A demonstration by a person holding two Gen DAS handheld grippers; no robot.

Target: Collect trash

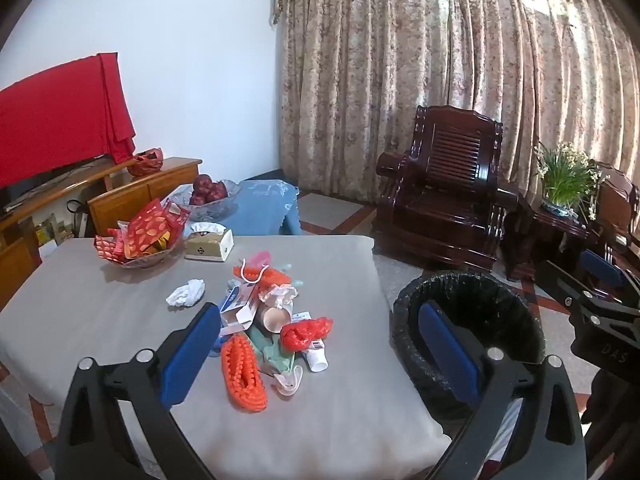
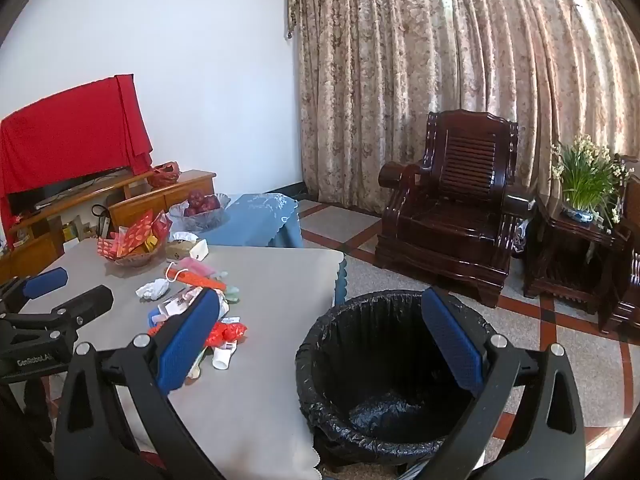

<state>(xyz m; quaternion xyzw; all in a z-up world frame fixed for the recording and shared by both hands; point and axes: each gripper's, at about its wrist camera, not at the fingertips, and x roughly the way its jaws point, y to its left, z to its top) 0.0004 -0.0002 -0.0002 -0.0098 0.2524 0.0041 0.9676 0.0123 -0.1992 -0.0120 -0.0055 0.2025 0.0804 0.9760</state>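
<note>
The trash pile lies loose on the grey tabletop, just ahead of the left gripper, whose jaws stand spread wide with nothing between them. The right gripper hovers likewise released and empty, with the black-lined trash bin ahead of and below it, beside the tabletop edge.

The heap is tangled: orange mesh netting, a red plastic bag, a tipped paper cup, a small carton and a white tube overlap, with a crumpled tissue apart beyond the left jaw. A pinch on the netting could likely drag neighbours along and spill them off the tabletop. The thin bag may slip from the pads. The snack bowl and tissue box beyond could be taken for trash.
</note>
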